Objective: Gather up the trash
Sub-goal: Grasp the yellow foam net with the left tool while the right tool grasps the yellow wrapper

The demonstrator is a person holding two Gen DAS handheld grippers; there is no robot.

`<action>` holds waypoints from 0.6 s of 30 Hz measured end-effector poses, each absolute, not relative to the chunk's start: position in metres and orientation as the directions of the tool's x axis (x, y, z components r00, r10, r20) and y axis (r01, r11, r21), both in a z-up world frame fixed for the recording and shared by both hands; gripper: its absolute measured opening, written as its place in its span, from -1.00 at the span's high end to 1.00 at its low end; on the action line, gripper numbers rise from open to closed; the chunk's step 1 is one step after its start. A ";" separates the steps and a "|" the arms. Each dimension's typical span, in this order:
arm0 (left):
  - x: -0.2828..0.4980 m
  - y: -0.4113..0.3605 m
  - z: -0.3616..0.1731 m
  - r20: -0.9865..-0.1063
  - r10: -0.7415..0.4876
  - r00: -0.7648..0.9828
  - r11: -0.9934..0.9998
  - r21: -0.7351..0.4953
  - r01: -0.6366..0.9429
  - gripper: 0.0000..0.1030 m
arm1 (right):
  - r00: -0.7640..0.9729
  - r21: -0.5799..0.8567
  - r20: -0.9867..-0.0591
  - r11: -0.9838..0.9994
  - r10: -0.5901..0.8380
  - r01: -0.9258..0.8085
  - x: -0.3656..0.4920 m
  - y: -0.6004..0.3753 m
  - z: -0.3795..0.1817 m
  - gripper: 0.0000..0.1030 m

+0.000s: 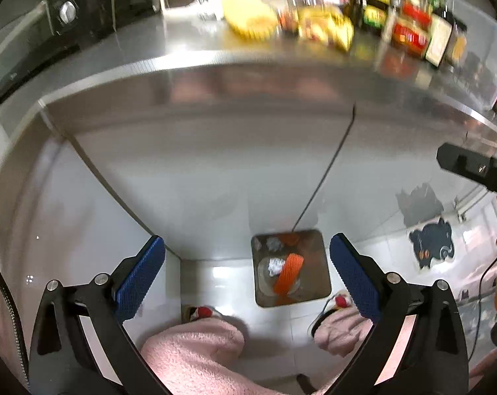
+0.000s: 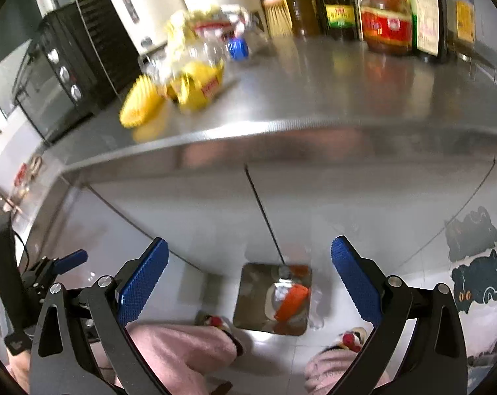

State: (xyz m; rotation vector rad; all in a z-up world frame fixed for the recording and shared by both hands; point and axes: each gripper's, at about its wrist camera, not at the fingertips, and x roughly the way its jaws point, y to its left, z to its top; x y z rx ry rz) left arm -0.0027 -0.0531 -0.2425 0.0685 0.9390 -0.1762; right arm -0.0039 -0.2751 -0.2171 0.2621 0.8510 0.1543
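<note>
Below, both held over the floor bin [image 1: 293, 268] — left gripper [image 1: 247, 278] and right gripper [image 2: 248, 281] spread wide, empty; orange wrapper [image 1: 288, 273] inside, yellow trash [image 2: 172, 89] on tabletop [image 2: 314, 92].

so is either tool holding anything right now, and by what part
Nothing is held. The left tool and the right tool are both open with nothing between their blue pads, hanging over the bin on the floor.
</note>
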 end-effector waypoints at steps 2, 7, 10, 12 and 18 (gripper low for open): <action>-0.002 -0.051 -0.231 -0.793 -0.109 0.600 0.986 -0.007 0.169 -0.84 | 0.667 0.282 -0.709 0.959 0.229 -0.029 0.000 -0.275 -0.207 -0.93; 0.015 -0.047 -0.192 -0.760 -0.091 0.644 0.987 0.018 0.161 -0.84 | 0.703 0.258 -0.683 0.966 0.199 -0.023 0.015 -0.277 -0.175 -0.93; 0.033 -0.047 -0.174 -0.749 -0.094 0.656 0.988 0.011 0.154 -0.84 | 0.720 0.256 -0.666 0.966 0.196 -0.027 0.032 -0.282 -0.160 -0.93; 0.048 -0.047 -0.164 -0.741 -0.089 0.665 0.990 0.009 0.143 -0.84 | 0.727 0.257 -0.659 0.966 0.195 -0.027 0.044 -0.282 -0.155 -0.93; 0.086 -0.052 -0.154 -0.737 -0.104 0.668 0.990 -0.012 0.141 -0.83 | 0.722 0.322 -0.646 0.946 0.248 -0.037 0.088 -0.280 -0.144 -0.93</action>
